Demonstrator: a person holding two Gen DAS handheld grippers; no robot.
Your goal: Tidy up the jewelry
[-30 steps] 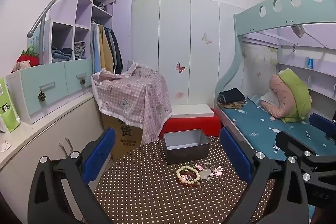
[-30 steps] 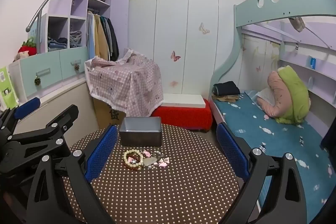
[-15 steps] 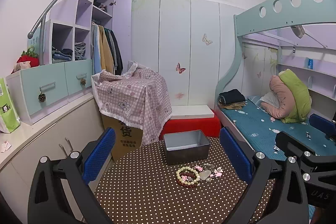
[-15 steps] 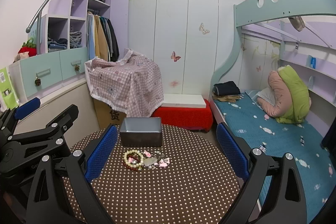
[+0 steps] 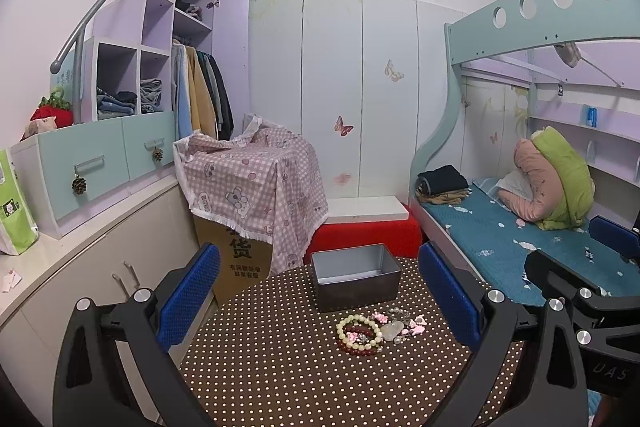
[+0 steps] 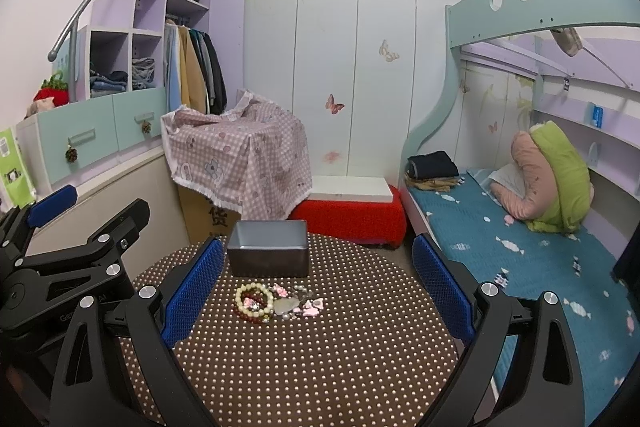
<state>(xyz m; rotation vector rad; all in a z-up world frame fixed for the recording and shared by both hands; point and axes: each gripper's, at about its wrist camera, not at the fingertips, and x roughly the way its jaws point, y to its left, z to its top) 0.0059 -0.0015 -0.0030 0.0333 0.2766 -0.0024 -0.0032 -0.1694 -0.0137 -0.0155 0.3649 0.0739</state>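
A small pile of jewelry lies on a round brown polka-dot table [image 5: 280, 379] [image 6: 340, 355]: a cream bead bracelet [image 5: 358, 331] [image 6: 253, 297], a dark red bead bracelet, pink charms [image 5: 416, 325] [image 6: 312, 309] and a clear stone. A grey metal box [image 5: 355, 281] [image 6: 269, 247] stands open just behind the pile. My left gripper [image 5: 320, 295] is open and empty, held above the table short of the pile. My right gripper [image 6: 316, 283] is open and empty, likewise short of the pile. Each gripper also shows at the edge of the other's view.
A cardboard box under a pink checked cloth [image 5: 252, 179] stands behind the table at left. A red bench [image 5: 360, 231] is behind the grey box. A bunk bed with a blue mattress [image 5: 500, 235] runs along the right. Cabinets line the left wall.
Both grippers have stayed almost still; the views shift only slightly. The jewelry and box have not moved.
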